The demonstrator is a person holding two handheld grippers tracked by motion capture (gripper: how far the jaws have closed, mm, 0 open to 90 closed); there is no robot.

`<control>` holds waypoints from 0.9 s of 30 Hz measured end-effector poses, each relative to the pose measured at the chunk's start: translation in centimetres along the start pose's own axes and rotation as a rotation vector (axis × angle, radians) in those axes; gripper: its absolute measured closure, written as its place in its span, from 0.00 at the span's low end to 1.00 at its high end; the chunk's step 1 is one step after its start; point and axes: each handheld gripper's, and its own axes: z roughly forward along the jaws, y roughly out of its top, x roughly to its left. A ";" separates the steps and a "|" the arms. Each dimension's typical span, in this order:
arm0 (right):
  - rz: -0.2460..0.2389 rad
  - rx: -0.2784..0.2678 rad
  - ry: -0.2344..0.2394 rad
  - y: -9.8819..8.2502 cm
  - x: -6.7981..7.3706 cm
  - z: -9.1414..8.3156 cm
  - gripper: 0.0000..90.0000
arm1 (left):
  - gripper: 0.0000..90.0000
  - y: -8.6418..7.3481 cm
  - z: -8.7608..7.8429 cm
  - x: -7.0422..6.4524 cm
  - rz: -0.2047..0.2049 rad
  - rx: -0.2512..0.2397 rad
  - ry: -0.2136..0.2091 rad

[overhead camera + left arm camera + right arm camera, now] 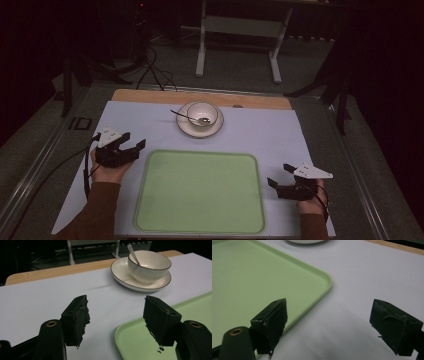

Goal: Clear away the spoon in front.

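Observation:
A light green tray (200,220) lies bare at the table's front centre. Behind it a white bowl (202,114) stands on a white plate (186,128), and a metal spoon (184,117) rests in the bowl with its handle pointing left. My left gripper (133,141) is open beside the tray's far left corner, with nothing between its jaws. My right gripper (280,176) is open just right of the tray's right edge, also with nothing in it. The left gripper view looks past the open left gripper (116,312) to the bowl (149,266), plate (122,275), spoon (132,253) and tray (135,340). The open right gripper (329,316) shows the tray corner (322,280).
A pale sheet (135,120) covers the table, with a wooden strip (150,96) bare along the far edge. Cables (155,70) and a white metal frame (240,40) stand on the dark floor beyond. A person's forearms in brown sleeves (100,210) come in from the front.

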 end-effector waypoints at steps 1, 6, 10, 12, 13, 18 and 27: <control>0.000 0.000 0.000 0.0 0.0 0.0 0.16 | 0.40 0.0 0.0 0.0 0.000 0.000 0.000; 0.002 -0.003 0.000 0.0 -0.1 0.0 0.16 | 0.40 0.7 0.7 0.1 -0.015 0.003 -0.013; -0.003 0.008 0.001 0.0 -0.1 0.1 0.16 | 0.41 1.2 1.1 -0.1 0.001 0.009 -0.018; -0.003 0.008 0.002 0.0 -0.1 0.1 0.16 | 0.41 1.3 1.2 -0.1 0.007 0.013 -0.020; -0.003 0.007 0.001 0.0 -0.1 0.1 0.16 | 0.41 1.6 1.5 -0.2 0.014 0.023 -0.035; 0.001 0.003 0.002 0.0 -0.2 0.0 0.16 | 0.42 2.2 2.3 -0.4 0.025 0.033 -0.046; 0.004 0.002 -0.002 0.0 -0.2 0.0 0.16 | 0.43 2.9 3.1 -0.4 0.034 0.027 -0.036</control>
